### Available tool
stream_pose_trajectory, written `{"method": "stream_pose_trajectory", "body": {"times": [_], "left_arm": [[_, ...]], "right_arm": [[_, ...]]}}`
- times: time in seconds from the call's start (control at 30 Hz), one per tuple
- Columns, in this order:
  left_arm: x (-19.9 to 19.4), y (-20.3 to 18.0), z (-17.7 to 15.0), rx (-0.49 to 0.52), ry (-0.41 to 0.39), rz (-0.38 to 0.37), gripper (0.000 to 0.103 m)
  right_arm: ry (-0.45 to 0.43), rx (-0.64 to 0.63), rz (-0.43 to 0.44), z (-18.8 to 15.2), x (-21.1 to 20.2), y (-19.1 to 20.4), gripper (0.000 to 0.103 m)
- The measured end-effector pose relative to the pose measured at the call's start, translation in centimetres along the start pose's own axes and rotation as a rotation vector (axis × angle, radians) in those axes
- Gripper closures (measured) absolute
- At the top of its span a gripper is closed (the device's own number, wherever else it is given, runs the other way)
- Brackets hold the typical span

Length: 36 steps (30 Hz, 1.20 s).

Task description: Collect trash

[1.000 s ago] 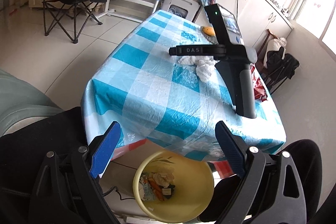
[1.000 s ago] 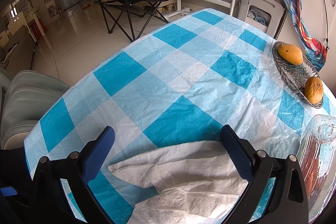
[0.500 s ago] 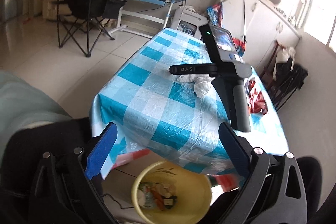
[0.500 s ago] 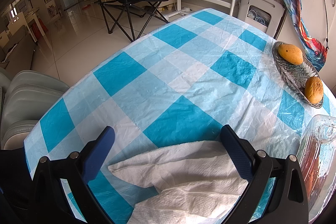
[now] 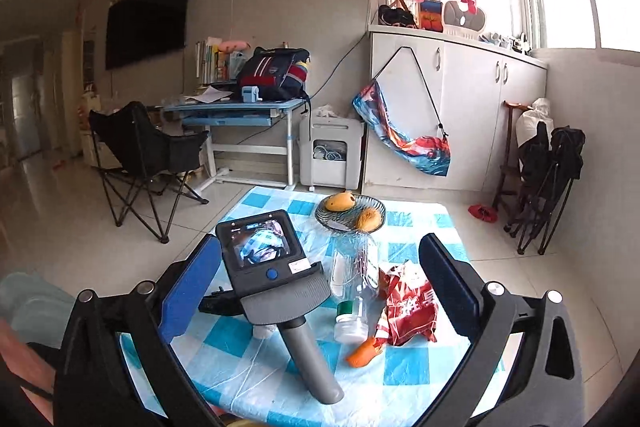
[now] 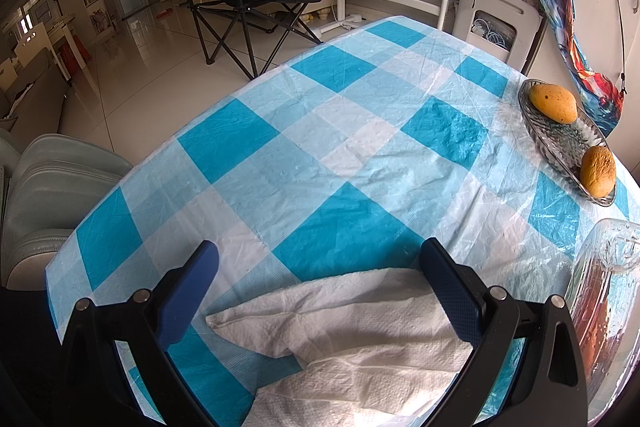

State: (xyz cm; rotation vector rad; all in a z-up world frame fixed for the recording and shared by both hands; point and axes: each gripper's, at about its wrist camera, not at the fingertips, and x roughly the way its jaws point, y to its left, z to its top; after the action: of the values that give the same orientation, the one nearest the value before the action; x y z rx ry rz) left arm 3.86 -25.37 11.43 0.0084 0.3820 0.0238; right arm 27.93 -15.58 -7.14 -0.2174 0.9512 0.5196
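On the blue-and-white checked table (image 5: pixel 404 379) lie an empty clear plastic bottle (image 5: pixel 354 287) on its side, a crumpled red snack bag (image 5: pixel 410 305) and an orange scrap (image 5: pixel 362 351). My left gripper (image 5: pixel 320 279) is open and empty, raised above the table's near edge. My right gripper (image 6: pixel 320 291) is open, resting over a crumpled white paper towel (image 6: pixel 352 339) that lies between its fingers, not pinched. The right gripper's body and screen show in the left wrist view (image 5: pixel 276 279). The bottle shows at the right edge of the right wrist view (image 6: pixel 604 299).
A glass dish (image 5: pixel 350 217) with two mangoes stands at the table's far end; it also shows in the right wrist view (image 6: pixel 560 137). A black folding chair (image 5: pixel 148 155), a blue desk (image 5: pixel 240 111) and white cabinets (image 5: pixel 460 115) stand beyond. A grey sofa (image 6: pixel 48 179) is at left.
My left gripper has swung up from pointing down at the yellow bin under the table to facing level across the table. The bin is out of view. My right gripper has not moved.
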Motion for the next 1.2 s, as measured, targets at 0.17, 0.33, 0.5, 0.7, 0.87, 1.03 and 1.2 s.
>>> {"method": "stream_pose_trajectory", "body": {"times": [0.17, 0.33, 0.5, 0.7, 0.87, 1.03, 1.2], "left_arm": [[5.2, -5.2, -0.4, 0.049, 0.011, 0.040, 0.007], [13.7, -8.7, -2.1, 0.123, 0.127, 0.182, 0.007], [17.3, -10.4, -3.8, 0.180, 0.170, 0.315, 0.007], [19.5, -14.5, -7.1, 0.344, 0.281, 0.437, 0.007], [18.7, -14.9, -6.9, 0.324, 0.286, 0.465, 0.007], [19.5, -14.4, -6.6, 0.331, 0.311, 0.544, 0.007], [21.2, -15.2, -5.8, 0.352, 0.312, 0.612, 0.008]], "right_arm": [[0.000, 0.000, 0.000, 0.0, 0.0, 0.0, 0.007], [0.000, -0.001, 0.000, 0.0, 0.1, 0.0, 0.007], [-0.001, -0.007, 0.020, -0.1, 0.1, -0.6, 0.007], [0.002, -0.013, 0.007, -0.1, 0.2, -0.2, 0.006], [0.002, -0.010, 0.010, 0.0, 0.3, -0.1, 0.006], [0.002, -0.010, 0.010, 0.0, 0.3, -0.1, 0.006], [0.001, -0.011, 0.010, 0.0, 0.3, -0.1, 0.006]]}}
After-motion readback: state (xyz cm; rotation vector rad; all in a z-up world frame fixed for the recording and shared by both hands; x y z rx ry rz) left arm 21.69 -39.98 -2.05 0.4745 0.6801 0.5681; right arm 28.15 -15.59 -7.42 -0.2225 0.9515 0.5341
